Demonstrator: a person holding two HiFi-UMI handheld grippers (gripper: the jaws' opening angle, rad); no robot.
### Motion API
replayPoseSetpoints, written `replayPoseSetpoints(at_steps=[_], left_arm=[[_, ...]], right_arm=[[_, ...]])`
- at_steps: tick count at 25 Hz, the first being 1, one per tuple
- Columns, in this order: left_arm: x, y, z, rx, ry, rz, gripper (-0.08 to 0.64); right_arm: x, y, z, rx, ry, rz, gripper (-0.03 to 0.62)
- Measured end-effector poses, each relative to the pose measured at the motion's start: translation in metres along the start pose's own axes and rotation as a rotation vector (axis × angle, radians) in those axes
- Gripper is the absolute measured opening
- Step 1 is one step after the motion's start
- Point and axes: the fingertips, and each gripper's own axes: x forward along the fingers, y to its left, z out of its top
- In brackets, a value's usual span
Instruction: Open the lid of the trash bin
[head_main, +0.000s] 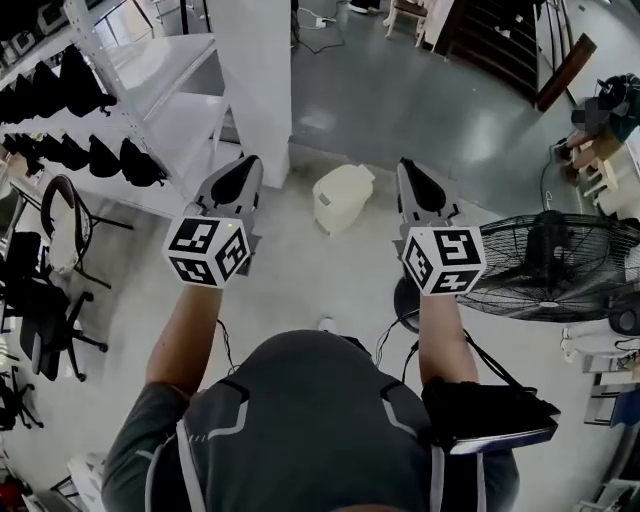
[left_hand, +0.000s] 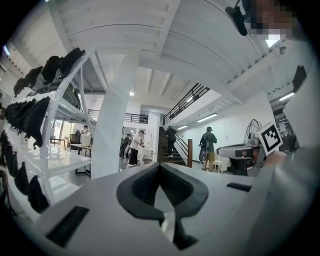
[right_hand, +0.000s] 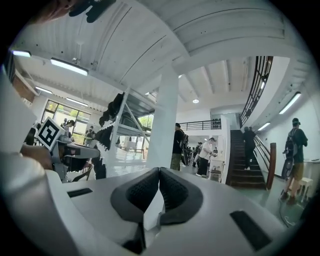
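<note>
Your left claw (head_main: 243, 165) is raised beside the white shelf rack (head_main: 170, 110). Its marker cube (head_main: 207, 250) shows black-and-white squares, and its jaws are pressed together on nothing. The cream trash bin (head_main: 343, 197) stands on the floor (head_main: 295, 275) ahead, between your two claws and well apart from both, lid down. Your right claw (head_main: 406, 168) is likewise pressed together, empty, near the black fan (head_main: 550, 265).

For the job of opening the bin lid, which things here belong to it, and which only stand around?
Belongs to the job:
trash bin, lid closed
left gripper, shut, holding nothing
right gripper, shut, holding nothing

Only standing around:
floor fan
shelf rack
office chair
white pillar
</note>
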Motion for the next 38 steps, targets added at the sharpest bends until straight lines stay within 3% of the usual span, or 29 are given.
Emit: replayPoseSetpoints(at_steps=[18,25,31,38], left_arm=[[0.102,-0.040,-0.021,0.013,0.077,0.033,0.008],[0.136,-0.047,-0.025,0.026,0.099,-0.012,0.008],[0.166,-0.027,-0.022,0.011,0.051,-0.033,0.008],[0.213,0.014,-0.020,-0.013,0.042,-0.117,0.008]], right_arm=[[0.034,-0.084,-0.030,0.068,-0.032,0.079,0.028],[0.049,-0.100,-0.037,0.072,-0.047,0.101,0.028],[0.071,-0.112,-0.037,0.070,-0.038,0.068,0.028],[0.117,-0.115,-0.033,0.036,-0.019,0.022,0.028]])
